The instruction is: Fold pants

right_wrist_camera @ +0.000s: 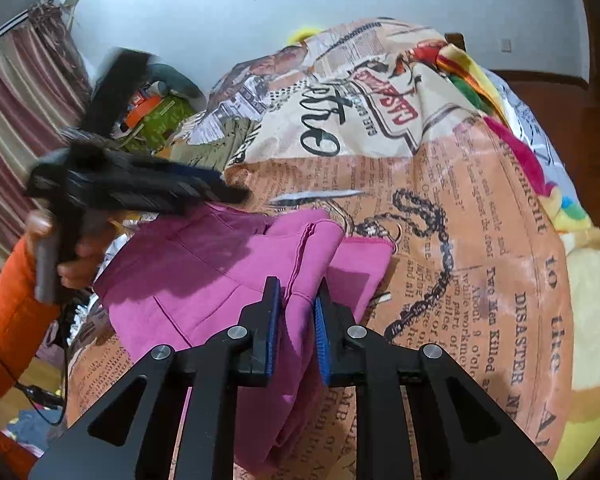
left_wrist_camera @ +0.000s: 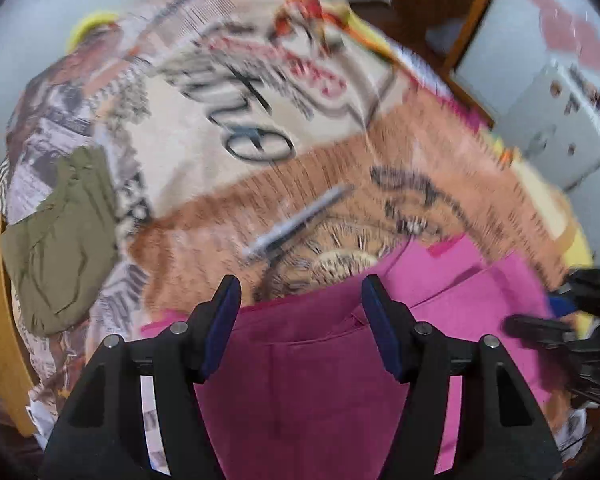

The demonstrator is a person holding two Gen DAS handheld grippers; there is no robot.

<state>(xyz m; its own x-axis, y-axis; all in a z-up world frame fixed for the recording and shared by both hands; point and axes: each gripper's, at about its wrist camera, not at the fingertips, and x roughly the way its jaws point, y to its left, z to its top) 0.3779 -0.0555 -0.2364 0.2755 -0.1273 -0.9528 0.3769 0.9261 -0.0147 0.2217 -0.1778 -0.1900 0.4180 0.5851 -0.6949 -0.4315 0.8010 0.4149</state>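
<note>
Pink fabric fills the near part of both views: the pants [right_wrist_camera: 220,264] lie partly folded on a bed, over a bedspread [right_wrist_camera: 480,240] printed like old newspaper in orange and cream. Right tool [right_wrist_camera: 298,300] first: its blue pads are drawn close and pinching a raised fold of the pink cloth, which runs up between the fingers and drapes down on either side. Over to the left tool [left_wrist_camera: 300,300], and it's blurred, but the fingers clearly stand spread apart above the pants, nothing between them, the cloth lying below. From the right wrist view you can see that left tool off to the side, smeared by motion, gripped by a hand [right_wrist_camera: 72,256] coming out of an orange sleeve [right_wrist_camera: 8,320]. Elsewhere on the bed, an olive-green garment [left_wrist_camera: 60,240] sits well apart from the pink pants, towards the far edge. A grey pen-like object [left_wrist_camera: 300,218] rests on the bedspread just beyond the pants.
</note>
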